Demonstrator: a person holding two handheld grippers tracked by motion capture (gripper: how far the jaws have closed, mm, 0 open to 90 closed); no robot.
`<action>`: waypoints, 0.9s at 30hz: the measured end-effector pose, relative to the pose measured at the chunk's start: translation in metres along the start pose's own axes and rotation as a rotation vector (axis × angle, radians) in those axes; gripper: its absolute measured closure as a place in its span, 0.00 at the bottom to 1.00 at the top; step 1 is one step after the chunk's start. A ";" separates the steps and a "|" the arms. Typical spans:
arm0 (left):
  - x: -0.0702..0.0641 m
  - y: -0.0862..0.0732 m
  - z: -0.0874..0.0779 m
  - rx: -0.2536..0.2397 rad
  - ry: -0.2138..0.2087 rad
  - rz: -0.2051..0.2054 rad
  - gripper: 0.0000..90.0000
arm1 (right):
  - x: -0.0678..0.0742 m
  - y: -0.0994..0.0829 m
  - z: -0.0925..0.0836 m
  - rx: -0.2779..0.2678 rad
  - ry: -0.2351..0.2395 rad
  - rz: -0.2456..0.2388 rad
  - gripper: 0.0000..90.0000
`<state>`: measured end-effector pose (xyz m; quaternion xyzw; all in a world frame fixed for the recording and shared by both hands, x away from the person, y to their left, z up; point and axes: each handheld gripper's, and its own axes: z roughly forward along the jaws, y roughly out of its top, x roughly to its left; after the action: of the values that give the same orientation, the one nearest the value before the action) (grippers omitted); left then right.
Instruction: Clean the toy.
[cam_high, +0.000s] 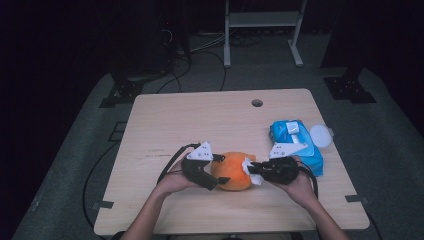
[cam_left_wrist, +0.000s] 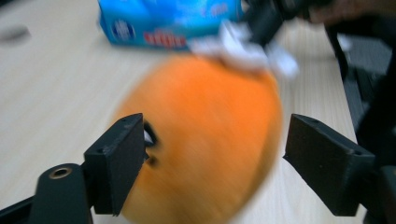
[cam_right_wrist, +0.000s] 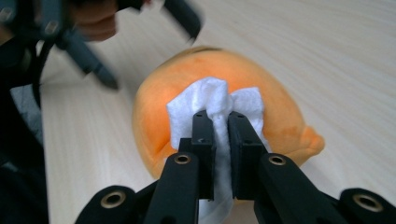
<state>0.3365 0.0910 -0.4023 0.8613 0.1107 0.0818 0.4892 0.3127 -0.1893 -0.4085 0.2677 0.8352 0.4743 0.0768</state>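
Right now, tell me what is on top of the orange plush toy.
A white wipe rests against the toy, pinched in the right gripper. The toy's surface under the wipe is hidden.

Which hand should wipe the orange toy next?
The right. Its gripper is shut on the white wipe, which lies against the orange toy. The left gripper stands open around the toy, holding no wipe.
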 end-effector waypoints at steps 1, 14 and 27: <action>0.000 0.002 0.004 -0.042 0.012 0.015 0.19 | 0.004 -0.006 -0.002 0.010 0.010 -0.014 0.91; 0.008 0.006 0.048 0.102 -0.088 -0.038 0.12 | 0.010 -0.029 -0.027 0.034 0.022 -0.033 0.90; -0.001 0.001 0.049 0.095 -0.097 0.000 0.17 | -0.012 -0.076 -0.054 0.159 -0.100 0.034 0.82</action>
<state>0.3474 0.0501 -0.4265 0.8865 0.0906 0.0347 0.4524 0.2739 -0.2666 -0.4445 0.3102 0.8607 0.3939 0.0888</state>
